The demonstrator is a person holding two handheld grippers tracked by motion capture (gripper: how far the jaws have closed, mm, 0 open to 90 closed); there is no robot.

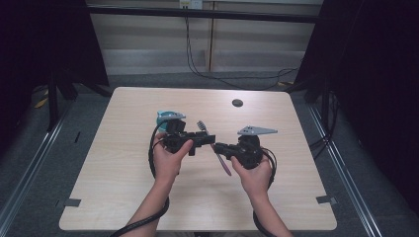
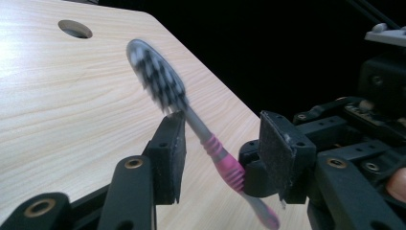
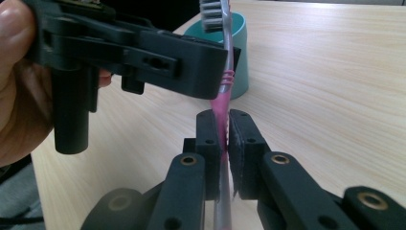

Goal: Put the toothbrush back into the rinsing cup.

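Observation:
A toothbrush with a pink and grey handle and a grey-white bristle head is held above the wooden table. My right gripper is shut on its pink handle, pads pressed on both sides. My left gripper reaches in from the left with its jaws apart around the brush's neck. One pad sits close against the neck; the other pad stands clear of it. The bristle head rises above the left gripper's jaws.
A teal cup stands on the table just behind the left gripper, right behind the brush in the right gripper view. A round cable hole lies near the table's far edge. Dark curtains flank both sides.

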